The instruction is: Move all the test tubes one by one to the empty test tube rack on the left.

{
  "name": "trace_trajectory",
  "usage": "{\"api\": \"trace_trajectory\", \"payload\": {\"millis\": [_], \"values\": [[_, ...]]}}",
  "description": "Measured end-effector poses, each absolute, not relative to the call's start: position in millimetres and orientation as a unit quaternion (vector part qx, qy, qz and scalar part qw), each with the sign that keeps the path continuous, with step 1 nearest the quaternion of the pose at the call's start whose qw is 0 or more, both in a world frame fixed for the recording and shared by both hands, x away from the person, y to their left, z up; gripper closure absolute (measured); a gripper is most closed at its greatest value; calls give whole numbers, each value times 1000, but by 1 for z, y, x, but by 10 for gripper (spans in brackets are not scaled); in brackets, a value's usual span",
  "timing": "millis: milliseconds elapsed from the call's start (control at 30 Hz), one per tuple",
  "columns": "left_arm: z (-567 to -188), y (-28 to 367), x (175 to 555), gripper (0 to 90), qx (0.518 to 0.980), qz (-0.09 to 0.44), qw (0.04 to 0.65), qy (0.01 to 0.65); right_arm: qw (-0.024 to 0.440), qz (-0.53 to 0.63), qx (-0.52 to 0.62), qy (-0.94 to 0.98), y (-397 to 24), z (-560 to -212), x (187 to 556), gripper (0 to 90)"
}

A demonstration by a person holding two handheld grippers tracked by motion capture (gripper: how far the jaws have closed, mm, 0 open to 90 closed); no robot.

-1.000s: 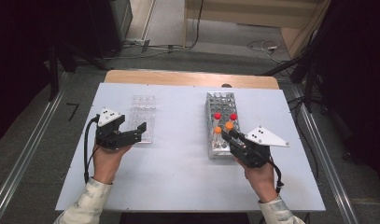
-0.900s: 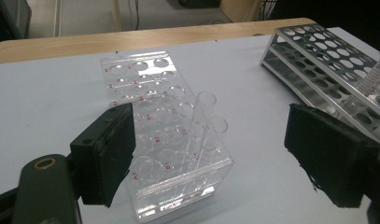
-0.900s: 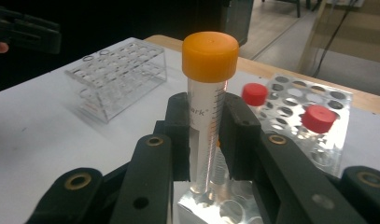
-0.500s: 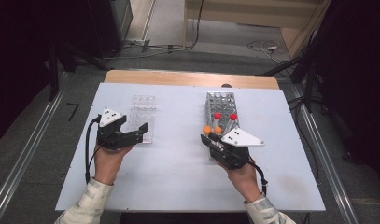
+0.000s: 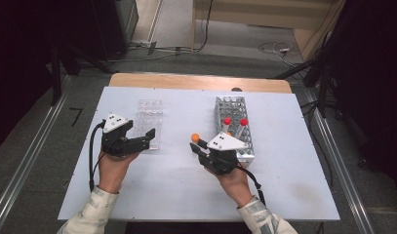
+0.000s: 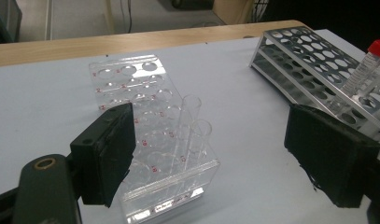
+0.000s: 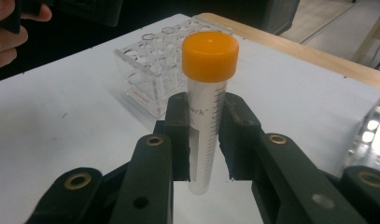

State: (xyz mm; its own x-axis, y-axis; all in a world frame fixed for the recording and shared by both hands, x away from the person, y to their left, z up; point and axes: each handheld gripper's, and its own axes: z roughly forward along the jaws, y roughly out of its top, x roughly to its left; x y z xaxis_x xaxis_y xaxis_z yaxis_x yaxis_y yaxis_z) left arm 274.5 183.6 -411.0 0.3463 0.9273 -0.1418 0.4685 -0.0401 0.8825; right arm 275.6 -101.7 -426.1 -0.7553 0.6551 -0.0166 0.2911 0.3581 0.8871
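My right gripper [image 5: 199, 147] [image 7: 206, 122] is shut on a clear tube with an orange cap [image 5: 194, 138] [image 7: 209, 56] and holds it upright above the table's middle, left of the metal rack [image 5: 233, 109] [image 6: 309, 60]. Two red-capped tubes [image 5: 227, 121] [image 5: 243, 122] stand in that rack. My left gripper [image 5: 143, 139] [image 6: 215, 154] is open at the near end of a clear acrylic rack [image 5: 149, 114] [image 6: 131, 88]. Two uncapped clear tubes [image 6: 190, 116] stand in that rack's near rows, between my jaws.
The white table top [image 5: 284, 185] has a wooden strip [image 5: 196, 82] along its far edge. Metal rails [image 5: 342, 165] run along both sides, and cables [image 5: 274, 48] lie on the floor beyond.
My right gripper has carried the orange-capped tube leftward, away from the metal rack toward the table's middle. The left gripper has stayed where it was.
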Motion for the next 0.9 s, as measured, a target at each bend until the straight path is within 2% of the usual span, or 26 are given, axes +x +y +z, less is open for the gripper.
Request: {"api": "trace_trajectory", "payload": {"millis": [400,567,733,900], "values": [[-408,174,270,175,689,233,473,498,177,477,293,810,-64,-439,286,721],[-406,165,267,229,700,223,479,480,169,477,296,810,-55,-444,289,721],[-407,152,264,328,717,198,489,456,164,477,291,813,-47,-445,288,721],[-409,145,261,547,725,187,502,433,157,482,282,814,-39,-445,286,721]]}}
